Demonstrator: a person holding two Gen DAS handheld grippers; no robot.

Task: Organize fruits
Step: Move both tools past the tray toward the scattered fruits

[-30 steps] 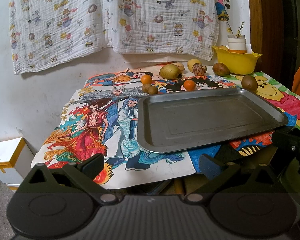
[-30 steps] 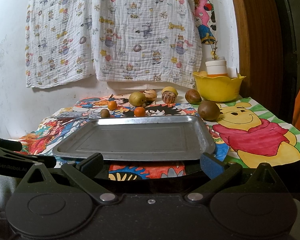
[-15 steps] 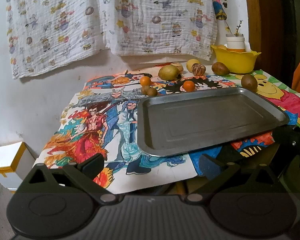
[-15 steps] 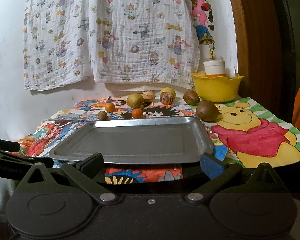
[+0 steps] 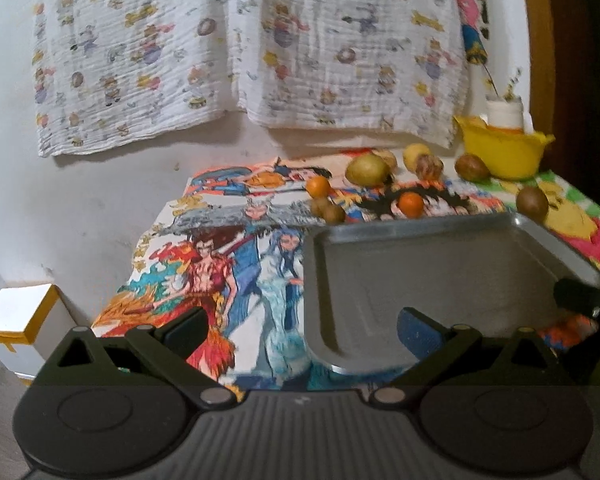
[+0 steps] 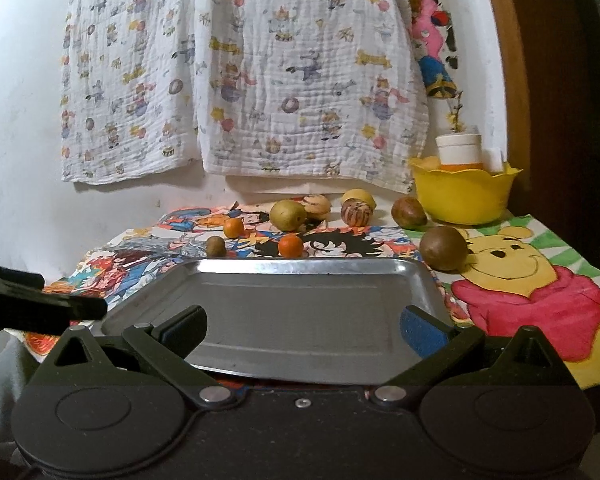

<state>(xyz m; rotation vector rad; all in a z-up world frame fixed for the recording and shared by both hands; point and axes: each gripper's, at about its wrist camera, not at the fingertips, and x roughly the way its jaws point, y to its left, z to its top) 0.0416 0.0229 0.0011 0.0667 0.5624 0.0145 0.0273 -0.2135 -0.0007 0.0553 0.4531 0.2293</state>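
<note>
Tray (image 6: 300,316): dull grey metal, smooth, faintly scuffed
Hanging cloth (image 6: 260,80): crinkled white fabric, printed
Bowl (image 6: 462,196): glossy yellow plastic
Tabletop cover (image 6: 540,300): matt, coloured drawings
Fingers (image 6: 422,330): black plastic, blue pad

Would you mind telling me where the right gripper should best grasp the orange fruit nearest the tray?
Probably across the widest middle of the small orange fruit, coming from above with fingers left and right: it is round, sits free on the cloth, and the tray rim blocks a low frontal approach.

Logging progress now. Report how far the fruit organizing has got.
Done: nothing; the metal tray holds no fruit. In hand: nothing; the left hand-held gripper and right hand-held gripper are open. Left: all the fruit, such as the orange fruit, lies on the tablecloth beyond the tray.
</note>
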